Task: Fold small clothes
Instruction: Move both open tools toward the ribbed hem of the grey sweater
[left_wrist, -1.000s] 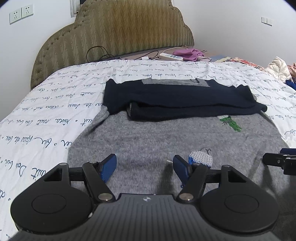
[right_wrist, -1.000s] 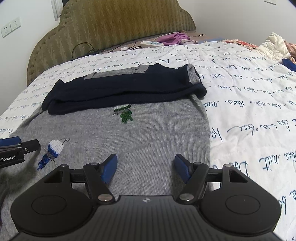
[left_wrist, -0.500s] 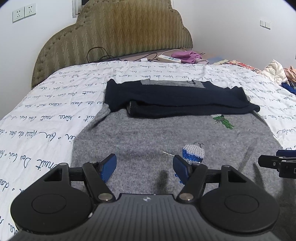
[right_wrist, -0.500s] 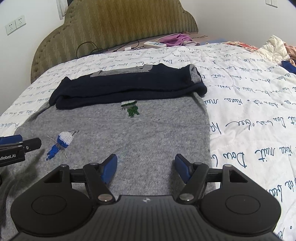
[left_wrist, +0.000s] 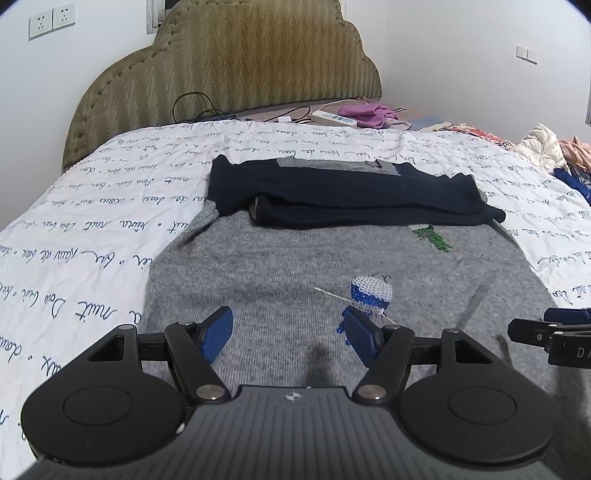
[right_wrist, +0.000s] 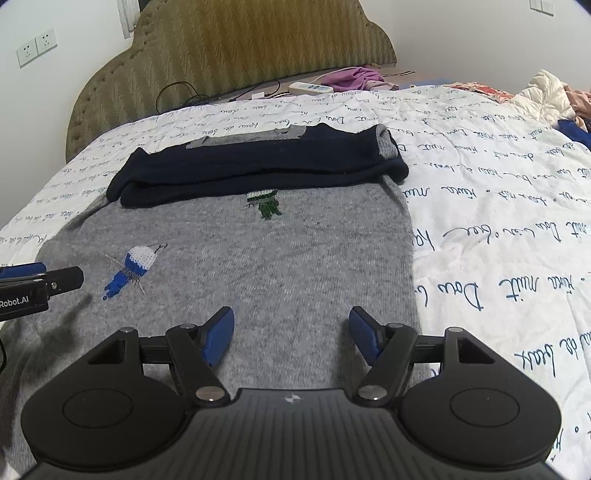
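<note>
Quilt (left_wrist: 92, 236) in white with blue handwriting covers the bed at the left, below the olive headboard (left_wrist: 229, 70). The grey sweater (left_wrist: 280, 266) lies flat on it in the middle, its navy sleeves (left_wrist: 351, 195) folded across the far end into a dark band. The left tool (left_wrist: 288, 332) hovers over the near part of the grey knit, its blue pads apart with nothing between them. Just beyond its right pad is a blue-and-white knitted motif (left_wrist: 370, 295), and farther right, near the navy band, a green one (left_wrist: 430, 238). The right tool (right_wrist: 291, 330) hangs over the sweater close to its right edge, pads likewise spread and empty; whether either one touches the fabric cannot be told. At the far right, loose clothes (right_wrist: 546, 96) are piled on the bed, well apart from the sweater.
</note>
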